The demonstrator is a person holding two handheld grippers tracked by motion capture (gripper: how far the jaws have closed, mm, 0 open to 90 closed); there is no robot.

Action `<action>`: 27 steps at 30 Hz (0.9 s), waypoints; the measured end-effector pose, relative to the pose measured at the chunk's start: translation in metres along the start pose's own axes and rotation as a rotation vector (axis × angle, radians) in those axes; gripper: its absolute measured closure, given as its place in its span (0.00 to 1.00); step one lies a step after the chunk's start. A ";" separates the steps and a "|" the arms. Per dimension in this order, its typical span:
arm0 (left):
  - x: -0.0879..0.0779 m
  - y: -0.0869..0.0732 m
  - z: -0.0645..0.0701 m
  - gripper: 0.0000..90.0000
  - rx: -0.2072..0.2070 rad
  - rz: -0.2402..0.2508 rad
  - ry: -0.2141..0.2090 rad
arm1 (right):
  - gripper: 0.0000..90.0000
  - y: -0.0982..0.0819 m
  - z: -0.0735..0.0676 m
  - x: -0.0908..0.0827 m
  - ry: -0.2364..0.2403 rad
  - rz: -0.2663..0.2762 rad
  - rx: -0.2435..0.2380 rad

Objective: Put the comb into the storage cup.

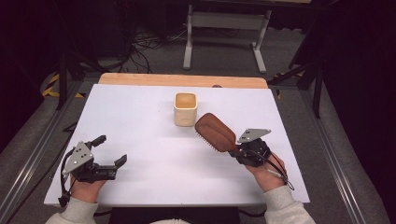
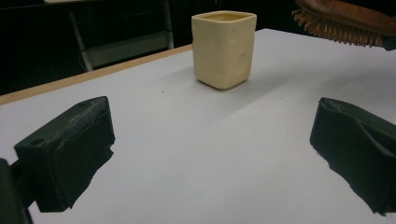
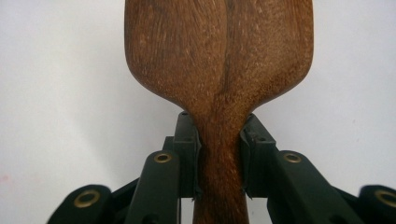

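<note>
The wooden hairbrush (image 1: 215, 132), bristles down and lifted off the desk (image 1: 140, 121) beside the cream cup (image 1: 185, 108), has its handle clamped in your right gripper (image 1: 243, 150) fingers; next, probably stand it in the cup, while your left gripper (image 1: 112, 151) rests wide open, empty.

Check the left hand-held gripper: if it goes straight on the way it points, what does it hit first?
Probably the cream cup: it stands ahead of the open left hand-held gripper, slightly right of centre, with bare white table between. Depth is hard to judge.
</note>
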State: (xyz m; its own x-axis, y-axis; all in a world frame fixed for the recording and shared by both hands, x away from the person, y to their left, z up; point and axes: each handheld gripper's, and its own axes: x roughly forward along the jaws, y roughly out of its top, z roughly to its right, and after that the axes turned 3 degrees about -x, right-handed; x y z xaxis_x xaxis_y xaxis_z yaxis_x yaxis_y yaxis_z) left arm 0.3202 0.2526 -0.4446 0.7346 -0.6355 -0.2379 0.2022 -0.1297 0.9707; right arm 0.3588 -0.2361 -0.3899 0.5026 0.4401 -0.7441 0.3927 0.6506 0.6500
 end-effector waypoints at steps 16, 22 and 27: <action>0.003 0.008 0.003 0.00 -0.031 0.013 -0.050 | 0.80 0.022 -0.019 -0.003 -0.008 0.252 -0.080; 0.006 0.014 0.006 0.00 -0.022 -0.002 -0.076 | 0.80 0.028 -0.027 0.004 0.007 0.348 -0.087; 0.008 0.021 0.008 0.00 -0.023 -0.007 -0.102 | 0.80 0.033 -0.034 0.012 0.020 0.404 -0.098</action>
State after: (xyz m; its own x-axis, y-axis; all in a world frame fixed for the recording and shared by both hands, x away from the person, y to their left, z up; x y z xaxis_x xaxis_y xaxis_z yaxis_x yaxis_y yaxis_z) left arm 0.3250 0.2392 -0.4261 0.6637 -0.7088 -0.2388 0.2224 -0.1177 0.9678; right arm 0.3513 -0.1883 -0.3831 0.5861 0.6830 -0.4359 0.0912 0.4790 0.8731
